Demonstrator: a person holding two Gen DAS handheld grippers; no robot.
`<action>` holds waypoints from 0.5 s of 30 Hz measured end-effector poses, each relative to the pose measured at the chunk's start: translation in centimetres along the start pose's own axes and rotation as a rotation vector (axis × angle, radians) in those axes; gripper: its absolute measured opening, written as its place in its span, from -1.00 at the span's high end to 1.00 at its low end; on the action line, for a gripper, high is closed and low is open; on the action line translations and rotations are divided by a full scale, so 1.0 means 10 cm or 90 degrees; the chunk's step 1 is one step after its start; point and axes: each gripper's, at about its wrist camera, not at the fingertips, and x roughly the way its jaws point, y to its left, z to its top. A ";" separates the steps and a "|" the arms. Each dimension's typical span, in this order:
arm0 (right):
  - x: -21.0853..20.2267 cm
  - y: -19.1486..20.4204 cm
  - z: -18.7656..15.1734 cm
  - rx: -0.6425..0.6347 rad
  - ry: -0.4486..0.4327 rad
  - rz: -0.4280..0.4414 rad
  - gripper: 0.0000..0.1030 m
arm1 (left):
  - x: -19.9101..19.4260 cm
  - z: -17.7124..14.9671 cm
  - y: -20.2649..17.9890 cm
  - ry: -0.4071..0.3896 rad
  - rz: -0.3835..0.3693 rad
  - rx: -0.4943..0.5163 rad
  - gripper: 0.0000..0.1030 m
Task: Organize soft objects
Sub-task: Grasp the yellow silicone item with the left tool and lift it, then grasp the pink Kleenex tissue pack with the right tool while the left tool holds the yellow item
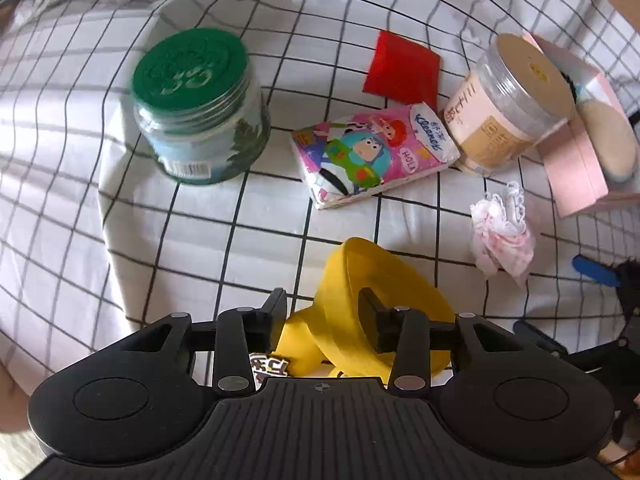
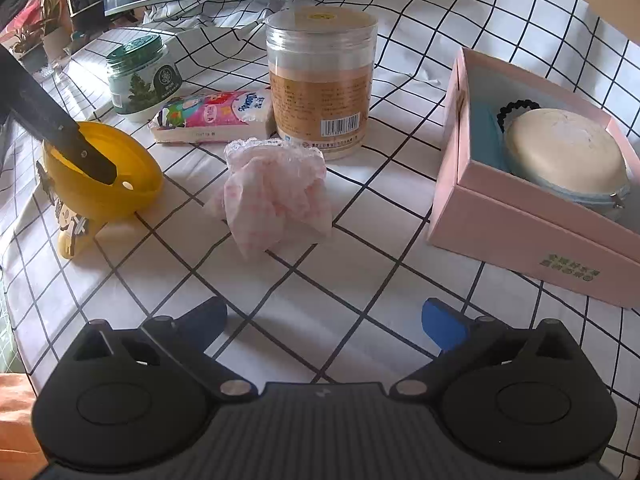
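Left wrist view: left gripper (image 1: 324,312) at lower centre, one finger outside and one inside the loop of a yellow band (image 1: 376,300), so the jaws pinch the band's wall; whether it is lifted off the checked cloth (image 1: 80,200) cannot be told. Tissue pack (image 1: 374,152) at centre, green-lidded jar (image 1: 196,108) upper left, clear tub (image 1: 508,100) upper right touching the tissue pack, red square (image 1: 402,66) behind it. Crumpled pink lace cloth (image 1: 502,232) right of centre; pink box (image 1: 576,176) at right edge. Right wrist view: right gripper (image 2: 324,324) at bottom, blue-padded fingers spread wide, holding nothing, above bare cloth. Pink lace cloth (image 2: 276,192) lies at centre, just in front of the clear tub (image 2: 320,80). Pink box (image 2: 528,240) at right, open, already holding a cream round pouch (image 2: 564,152) and a black hair tie (image 2: 516,106). Yellow band (image 2: 104,172) at left with the left finger in it. Judgement: sorting partly done; band being gripped for transfer. Next move probably calls for carrying the band across to the box without snagging the lace cloth, which the right tool could take.
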 end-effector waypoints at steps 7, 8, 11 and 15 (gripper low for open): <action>-0.01 0.01 -0.02 0.008 -0.010 -0.005 -1.00 | 0.00 -0.18 0.20 -0.045 -0.043 -0.127 0.30; 0.00 0.02 -0.02 0.007 -0.007 -0.005 -1.00 | -0.02 -0.22 0.20 -0.061 -0.025 -0.124 0.60; 0.02 0.02 0.06 -0.004 0.023 0.001 -1.00 | -0.12 -0.34 0.22 -0.122 -0.022 -0.109 0.66; -0.10 0.06 0.23 0.024 0.021 0.024 -0.98 | -0.31 -0.51 0.38 -0.187 -0.052 -0.138 0.68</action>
